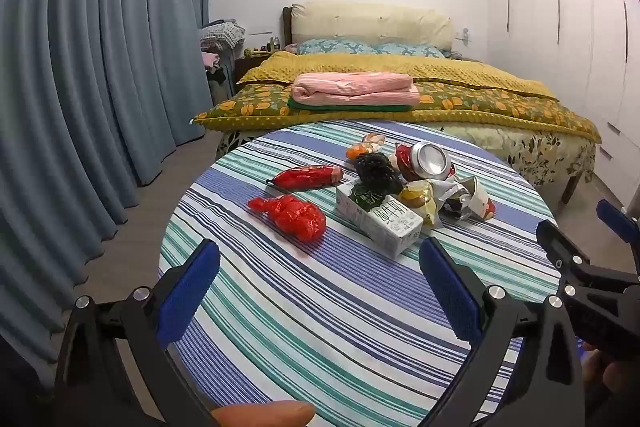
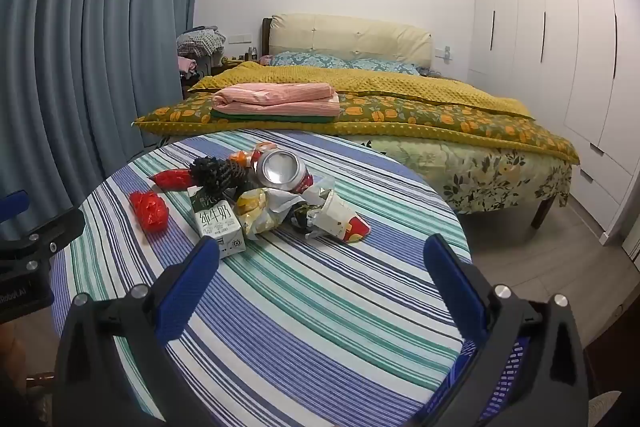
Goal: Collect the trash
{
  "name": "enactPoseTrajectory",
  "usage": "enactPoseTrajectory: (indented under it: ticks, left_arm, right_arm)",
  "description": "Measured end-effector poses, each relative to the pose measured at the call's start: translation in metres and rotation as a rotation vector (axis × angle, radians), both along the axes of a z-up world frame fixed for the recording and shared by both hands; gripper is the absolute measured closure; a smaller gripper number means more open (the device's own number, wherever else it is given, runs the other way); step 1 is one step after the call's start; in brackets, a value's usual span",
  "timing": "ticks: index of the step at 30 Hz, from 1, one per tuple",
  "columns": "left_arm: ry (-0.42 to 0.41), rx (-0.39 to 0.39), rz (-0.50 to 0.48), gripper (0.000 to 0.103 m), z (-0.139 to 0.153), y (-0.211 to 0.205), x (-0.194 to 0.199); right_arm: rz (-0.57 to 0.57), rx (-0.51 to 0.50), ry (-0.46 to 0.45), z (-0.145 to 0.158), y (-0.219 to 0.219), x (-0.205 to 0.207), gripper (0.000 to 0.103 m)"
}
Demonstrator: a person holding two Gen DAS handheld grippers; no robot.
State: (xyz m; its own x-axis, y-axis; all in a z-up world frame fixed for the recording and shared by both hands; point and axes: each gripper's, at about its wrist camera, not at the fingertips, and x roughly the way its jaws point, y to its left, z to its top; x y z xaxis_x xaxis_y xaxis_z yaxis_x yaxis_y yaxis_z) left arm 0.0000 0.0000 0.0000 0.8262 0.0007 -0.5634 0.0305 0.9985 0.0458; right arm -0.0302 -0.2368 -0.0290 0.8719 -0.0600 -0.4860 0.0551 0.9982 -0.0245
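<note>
Here the white rectangular milk carton (image 1: 378,219), long axis running toward the striped round table's (image 1: 320,327) near edge, lies just ahead of the left gripper (image 1: 320,291), both grippers spread wide and empty.

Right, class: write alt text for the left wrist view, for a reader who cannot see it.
An open left gripper hovers over a round table with a striped cloth, empty. Ahead lies trash: a milk carton, a crushed can, red plastic bag and wrappers. Behind stands a bed.

Soft, even indoor light is filling both views; fisheye distortion is bending the curtain (image 1: 100,67) and darkening the corners.
</note>
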Motion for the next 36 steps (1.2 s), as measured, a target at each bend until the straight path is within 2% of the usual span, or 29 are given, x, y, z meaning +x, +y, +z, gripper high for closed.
enactPoseTrajectory:
  ticks: [21, 26, 36]
  left_arm:
    - [0.001, -0.001, -0.004, 0.004, -0.004, -0.001, 0.000]
    - [0.003, 0.009, -0.016, 0.004, 0.000, -0.016, -0.004]
    - [0.004, 0.007, -0.016, 0.004, 0.000, -0.020, -0.006]
  right_arm:
    - [-0.014, -0.010, 0.001, -0.001, -0.003, -0.001, 0.005]
    - [-0.020, -0.009, 0.000, -0.001, -0.006, -0.001, 0.004]
    - [-0.024, -0.013, 0.000, -0.001, -0.008, -0.002, 0.005]
